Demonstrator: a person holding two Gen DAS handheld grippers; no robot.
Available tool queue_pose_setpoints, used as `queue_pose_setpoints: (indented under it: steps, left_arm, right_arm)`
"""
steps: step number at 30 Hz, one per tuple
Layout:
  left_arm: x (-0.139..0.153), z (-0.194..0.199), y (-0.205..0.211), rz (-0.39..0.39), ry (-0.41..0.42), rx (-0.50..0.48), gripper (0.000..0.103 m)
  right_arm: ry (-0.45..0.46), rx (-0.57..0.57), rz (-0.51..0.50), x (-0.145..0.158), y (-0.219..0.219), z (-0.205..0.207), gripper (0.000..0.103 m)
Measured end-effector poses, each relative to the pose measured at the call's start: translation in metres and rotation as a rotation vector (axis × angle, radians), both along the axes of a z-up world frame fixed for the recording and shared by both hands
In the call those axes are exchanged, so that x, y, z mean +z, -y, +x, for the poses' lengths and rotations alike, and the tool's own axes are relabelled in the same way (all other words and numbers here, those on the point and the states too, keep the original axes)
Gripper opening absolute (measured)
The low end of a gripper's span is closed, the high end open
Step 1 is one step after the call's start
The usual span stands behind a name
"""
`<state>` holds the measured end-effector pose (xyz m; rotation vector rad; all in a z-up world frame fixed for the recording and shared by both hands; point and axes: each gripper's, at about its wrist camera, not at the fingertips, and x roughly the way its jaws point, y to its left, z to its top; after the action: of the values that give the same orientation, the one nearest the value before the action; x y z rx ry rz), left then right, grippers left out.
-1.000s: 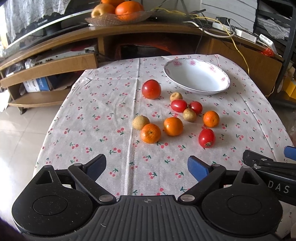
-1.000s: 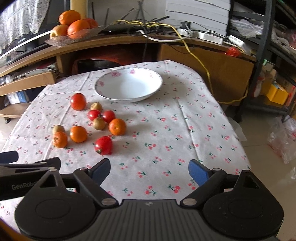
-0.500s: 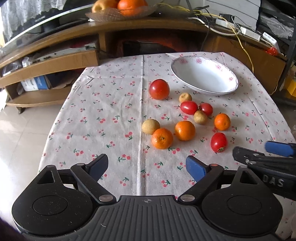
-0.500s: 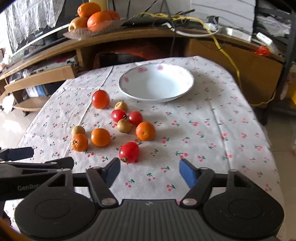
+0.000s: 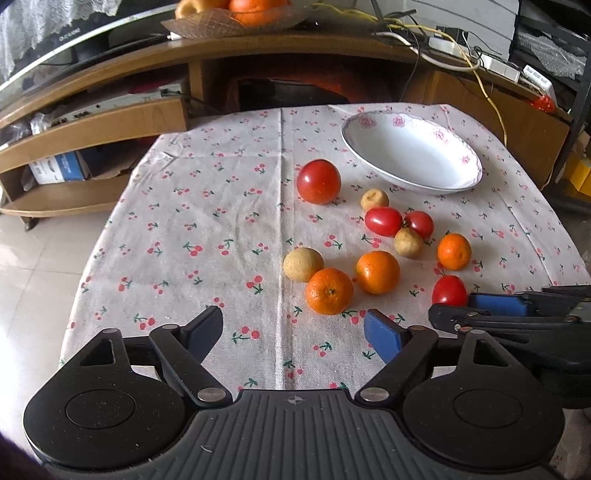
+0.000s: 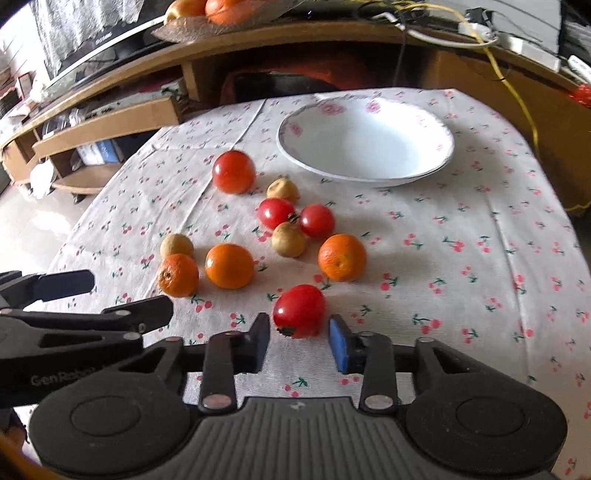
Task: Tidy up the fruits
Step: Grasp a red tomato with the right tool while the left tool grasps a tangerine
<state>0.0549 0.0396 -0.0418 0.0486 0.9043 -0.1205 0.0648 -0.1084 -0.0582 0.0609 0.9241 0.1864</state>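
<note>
Right gripper [image 6: 299,338] spread, jaws flanking the nearest red tomato [image 6: 298,310] at lower centre, not pinching. Left gripper [image 5: 291,328] spread wide over bare tablecloth [image 5: 207,236], empty. Mid-frame: scattered oranges, small tomatoes, tan fruits. Beyond them, white bowl [image 6: 369,177] upper right, empty. Fruit dish [image 5: 236,22] on shelf, top edge.
</note>
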Motion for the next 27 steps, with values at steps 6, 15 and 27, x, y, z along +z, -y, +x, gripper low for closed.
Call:
queue_pose_setpoints:
  steps: [6, 15, 27]
  left_arm:
    - [-0.005, 0.008, 0.001, -0.056, -0.013, -0.031, 0.074]
    - [-0.018, 0.024, 0.016, -0.097, -0.039, -0.105, 0.061]
    - [-0.021, 0.032, 0.027, -0.049, -0.008, -0.152, 0.058]
  right_arm:
    - [0.016, 0.029, 0.0, -0.002, 0.001, 0.003, 0.029]
    - [-0.009, 0.014, 0.048, -0.001, 0.017, -0.006, 0.029]
    - [-0.024, 0.013, 0.083, -0.001, 0.025, -0.011, 0.029]
